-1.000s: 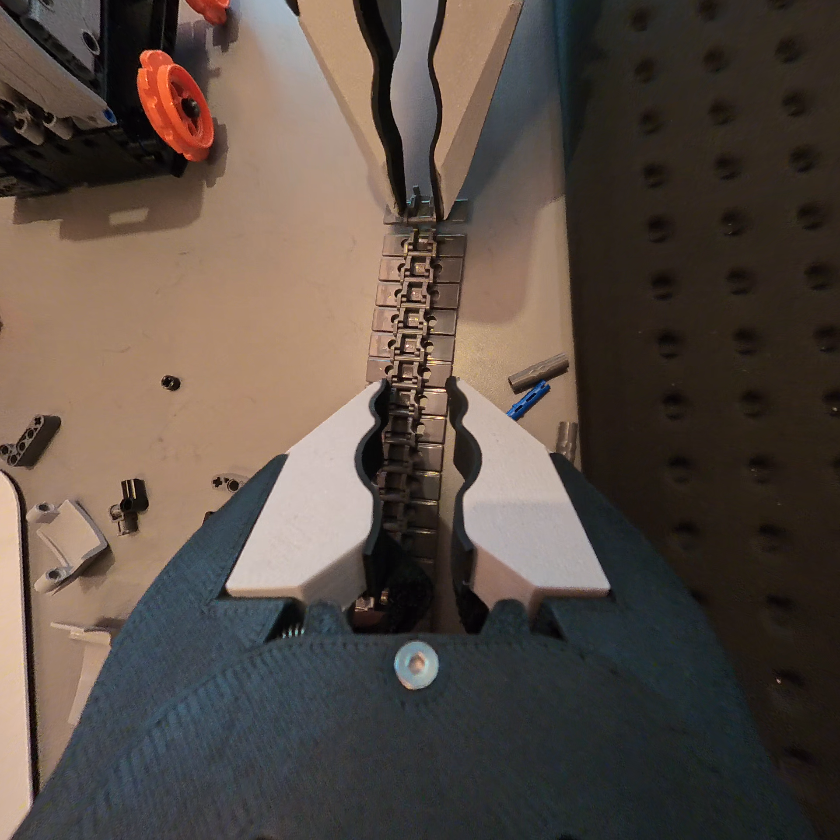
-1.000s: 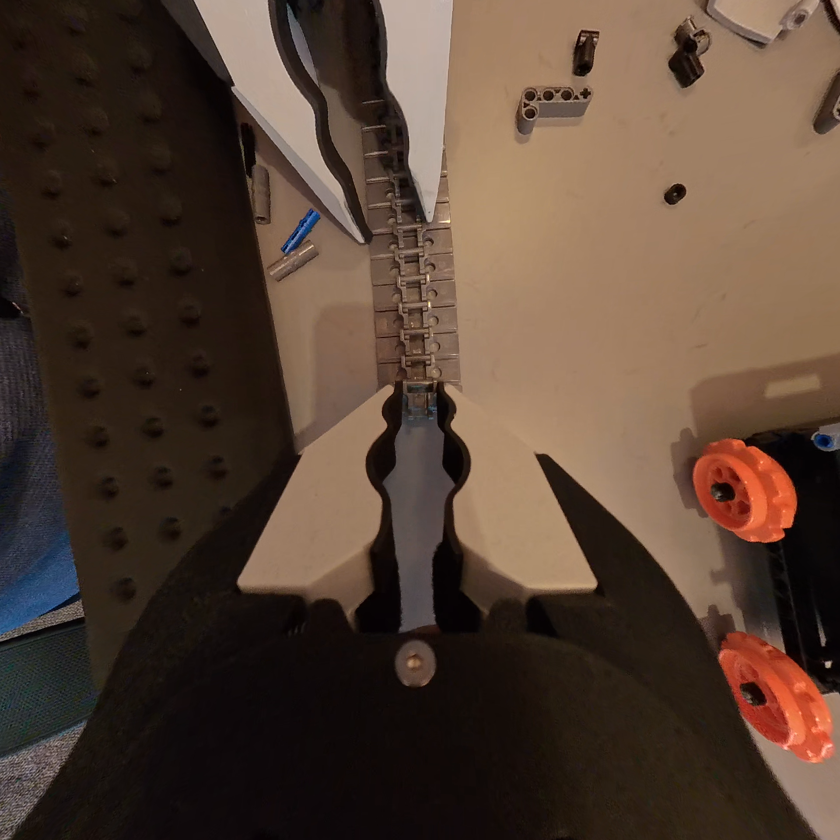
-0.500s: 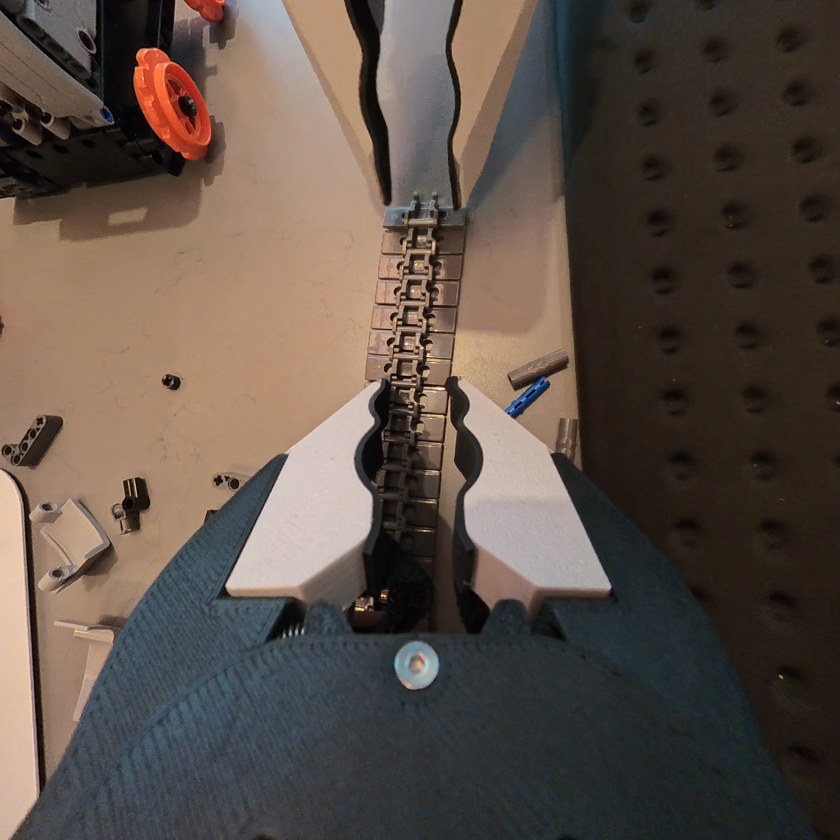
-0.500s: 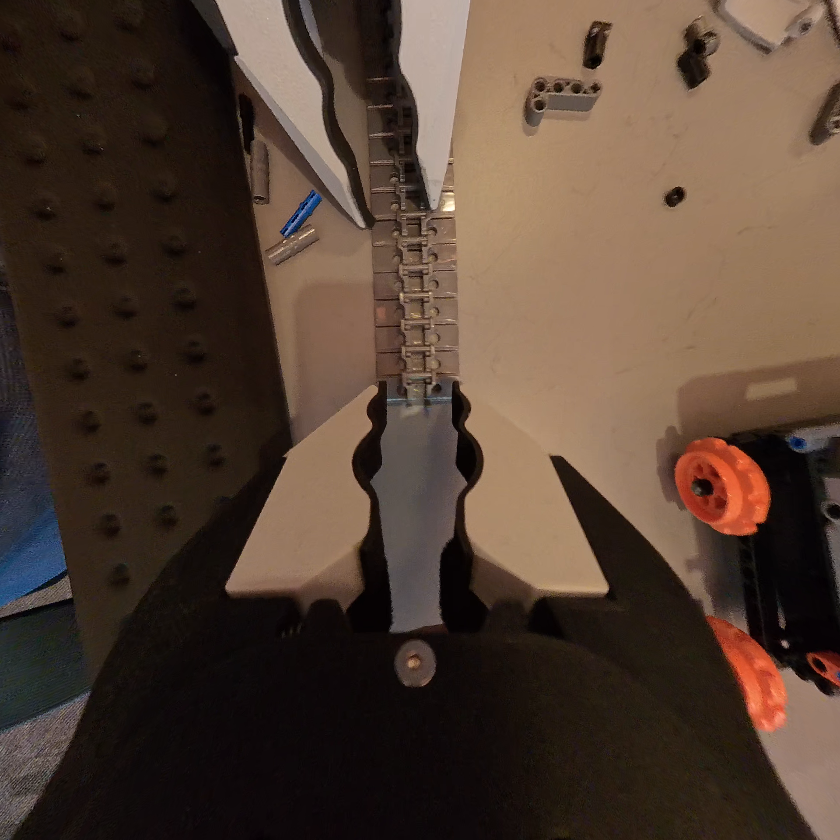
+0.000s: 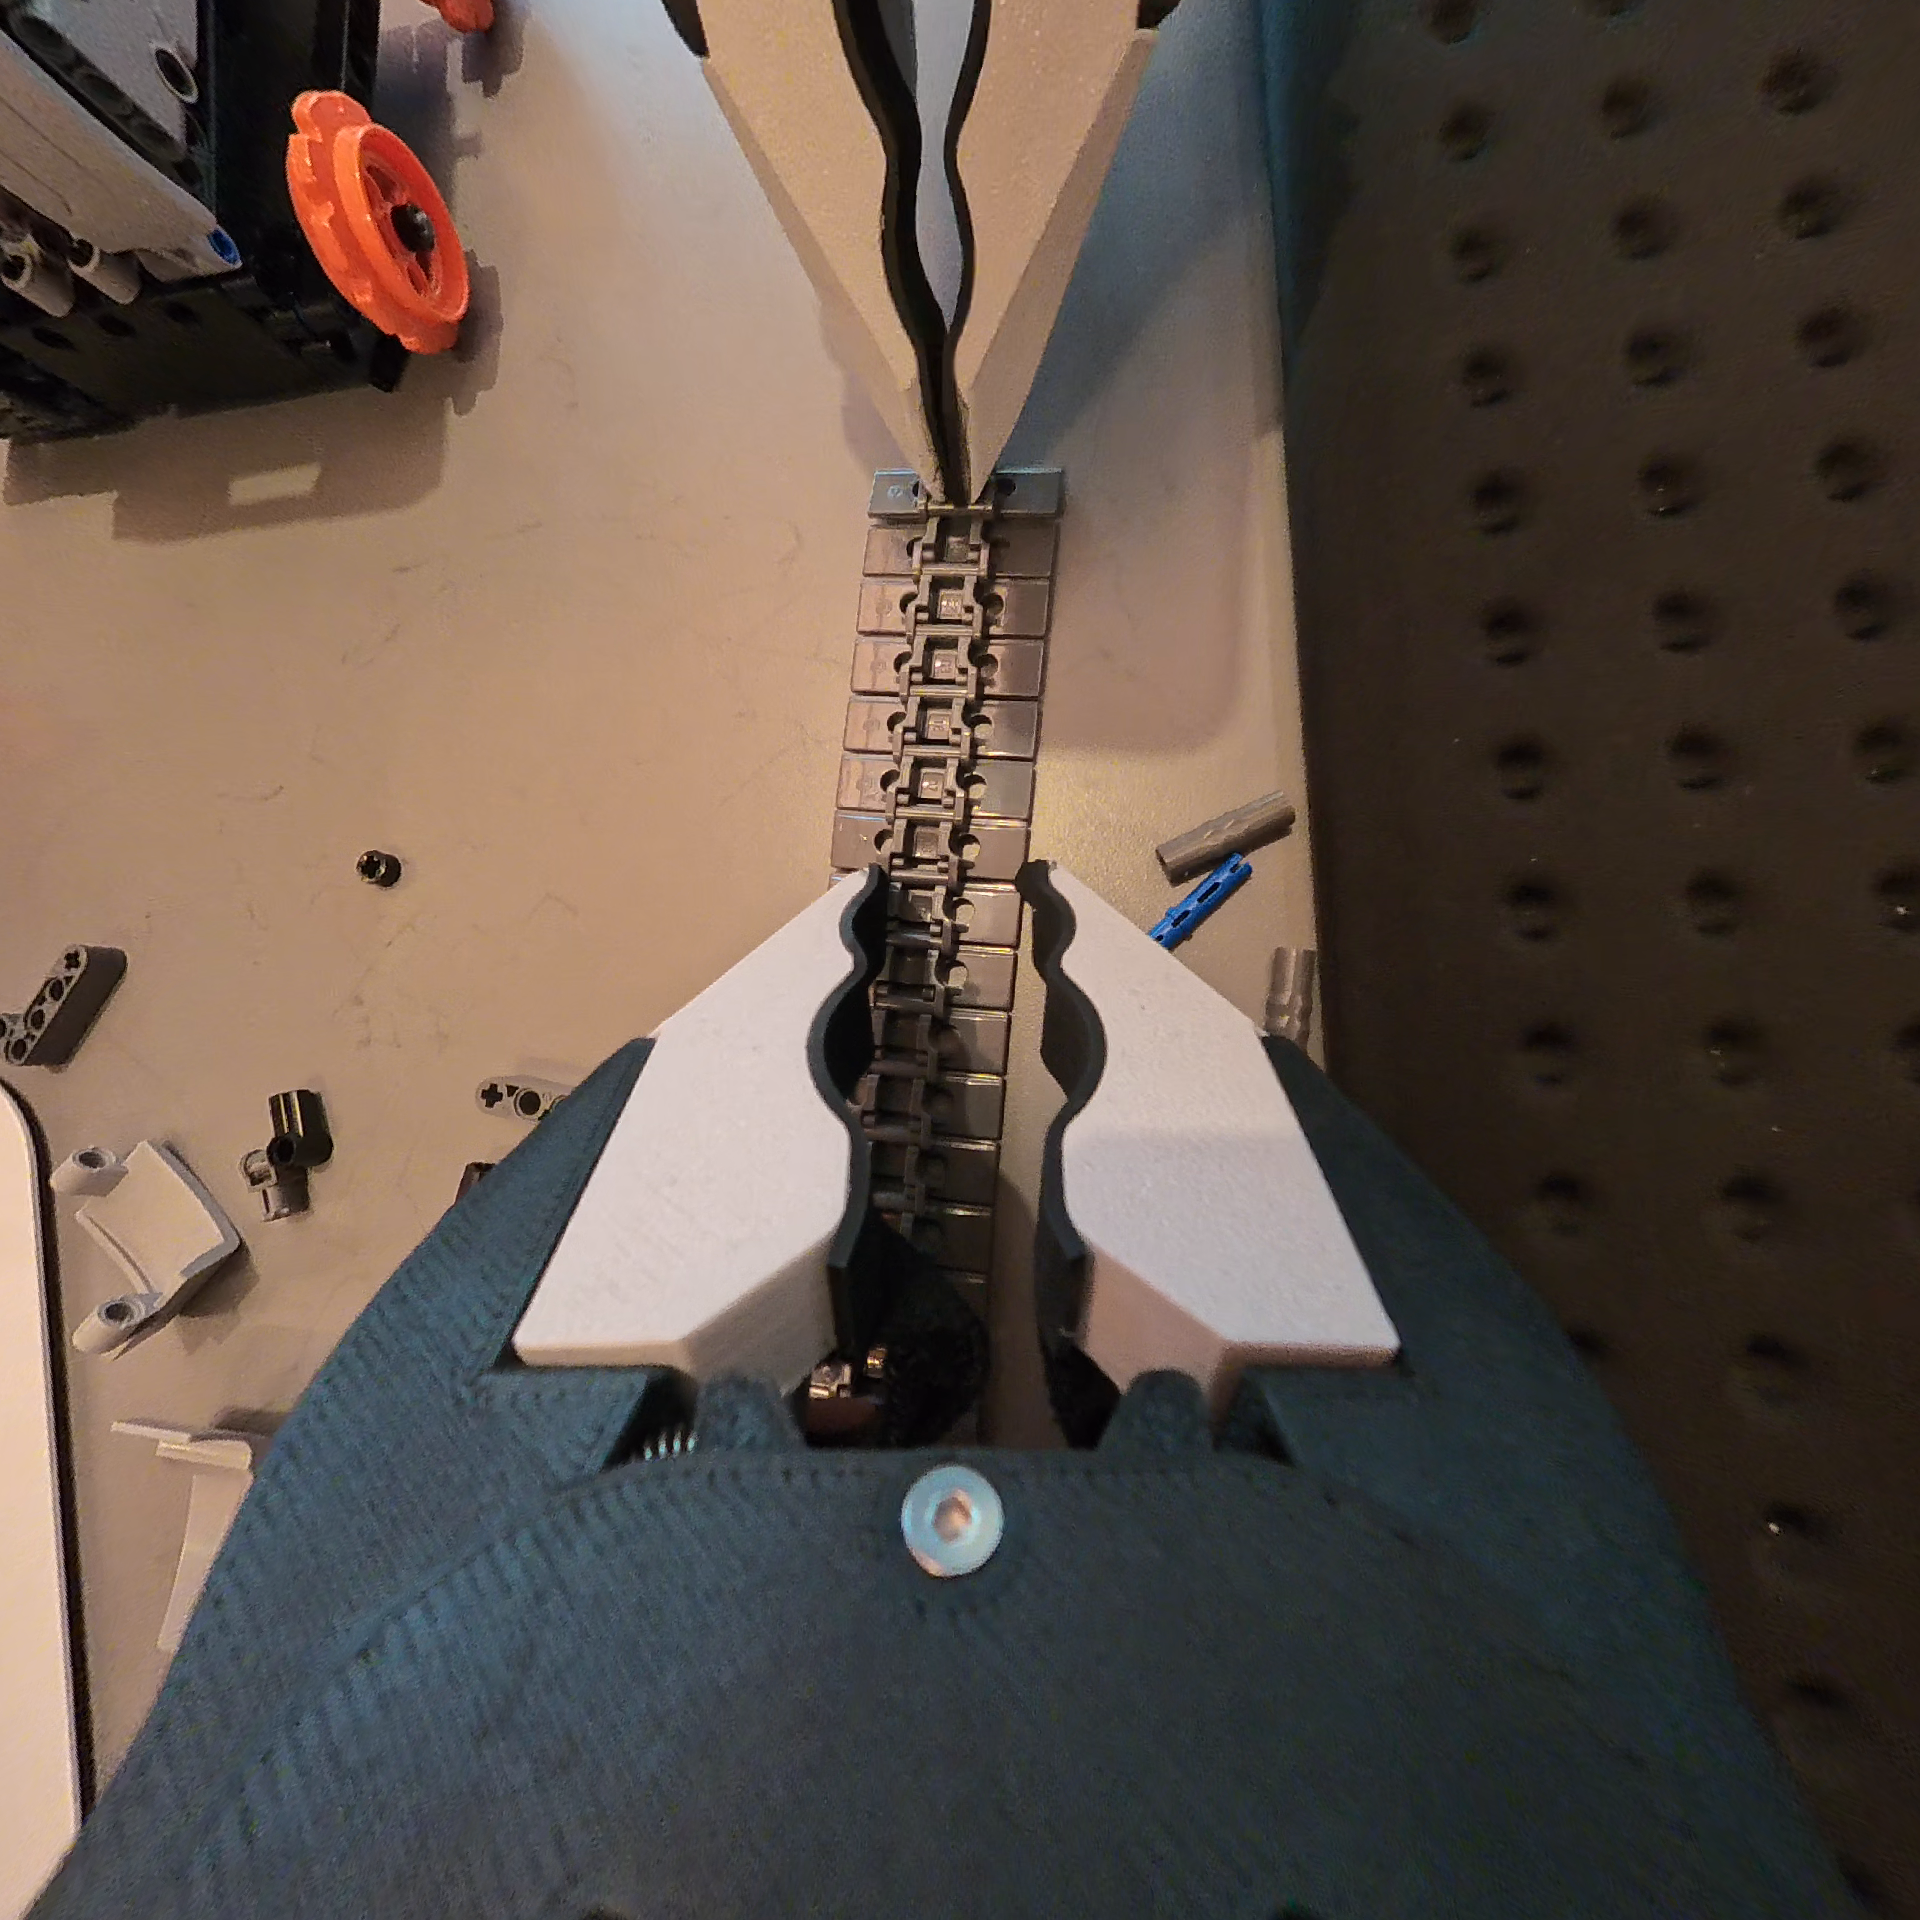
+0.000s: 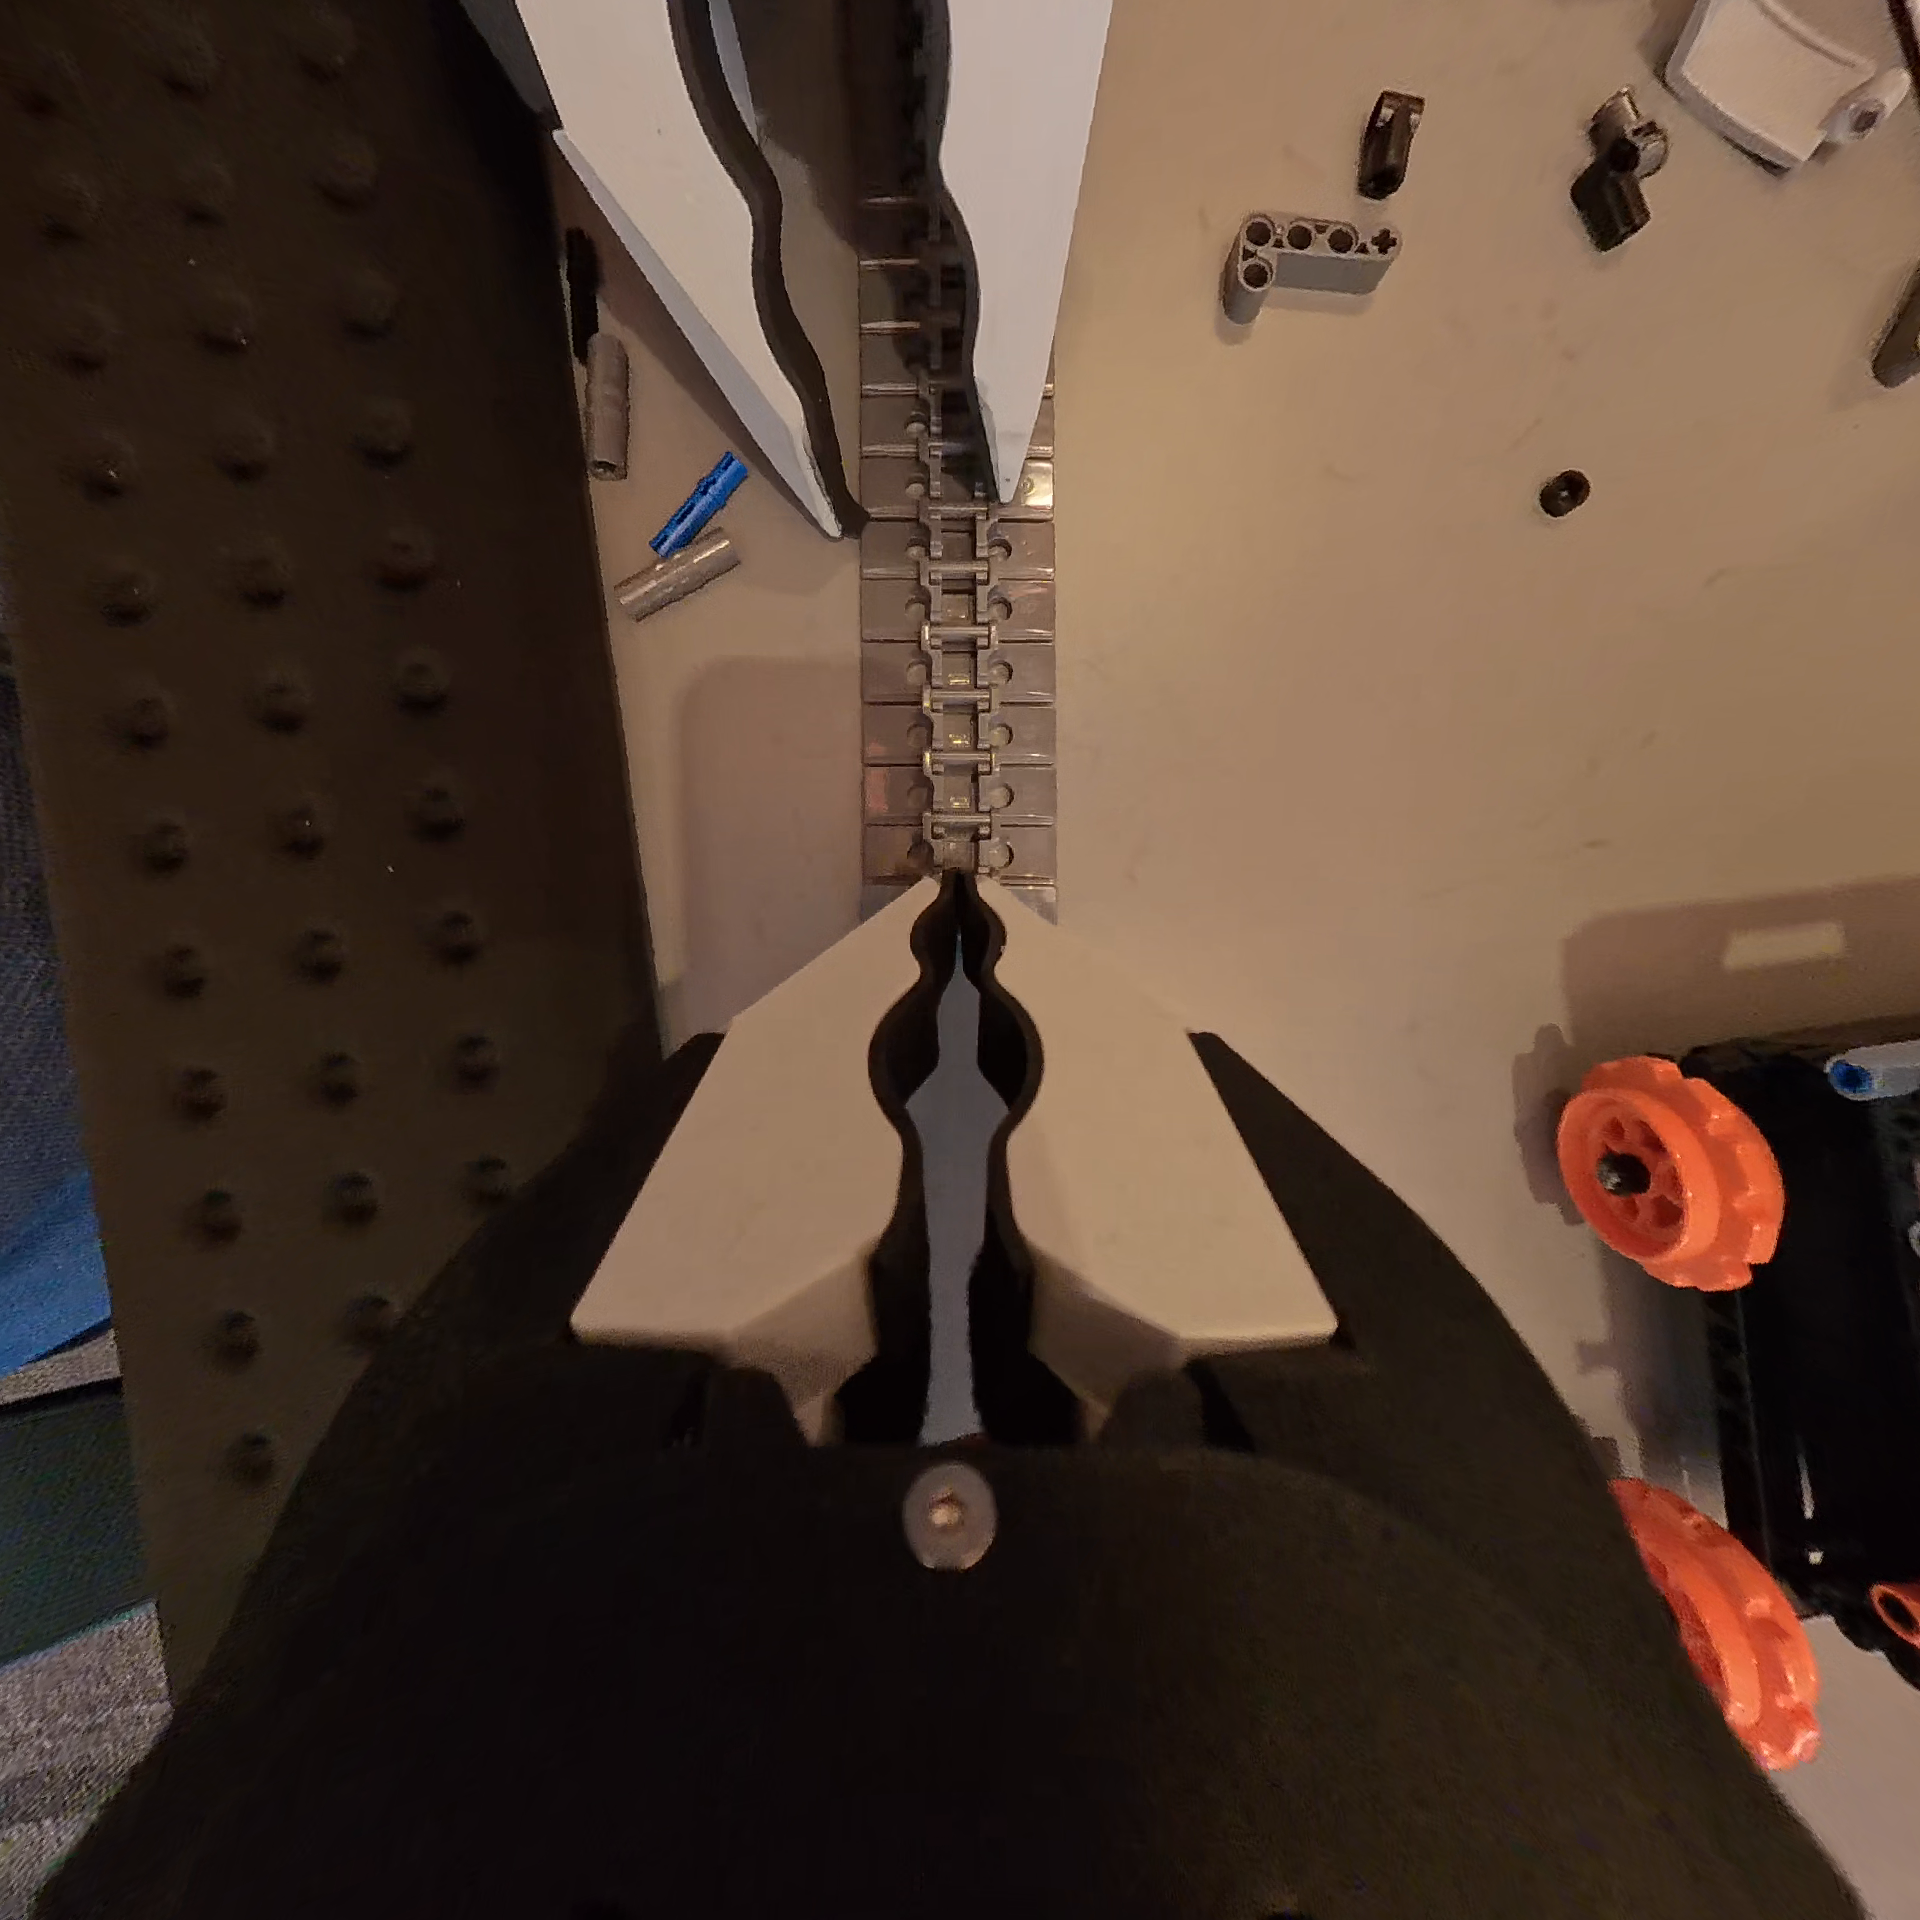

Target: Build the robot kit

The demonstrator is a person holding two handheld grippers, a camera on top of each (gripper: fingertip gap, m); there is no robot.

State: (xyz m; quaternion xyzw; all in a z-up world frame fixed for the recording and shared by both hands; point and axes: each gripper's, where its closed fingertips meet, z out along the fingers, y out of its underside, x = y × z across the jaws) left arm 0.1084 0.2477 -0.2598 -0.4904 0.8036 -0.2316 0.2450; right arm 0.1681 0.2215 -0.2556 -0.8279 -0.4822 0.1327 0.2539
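While the grey track chain (image 5: 940, 727) is lying straight along the beige tabletop (image 5: 582, 665), the left wrist view is showing an orange wheel (image 5: 376, 220) on a black and grey model at upper left, loose grey and black connector parts at left, and a blue pin (image 5: 1200, 896) beside a grey pin (image 5: 1226, 831) at right, next to a dark studded mat (image 5: 1621, 727). The near links are passing under the left gripper (image 5: 951, 883) and are partly hidden by its fingers. Its jaws are standing apart astride the chain, gripping nothing. The right gripper (image 5: 943, 480) is pinching the far end link.

In the right wrist view, two orange wheels (image 6: 1668, 1184) are sitting at right, the lower one cut off by the gripper body; an L-shaped grey beam (image 6: 1309, 255) is lying at upper right. The right gripper (image 6: 958, 881) is showing its tips nearly closed on the chain's (image 6: 961, 686) end link. The left gripper (image 6: 920, 499) is straddling the far stretch, covering those links.
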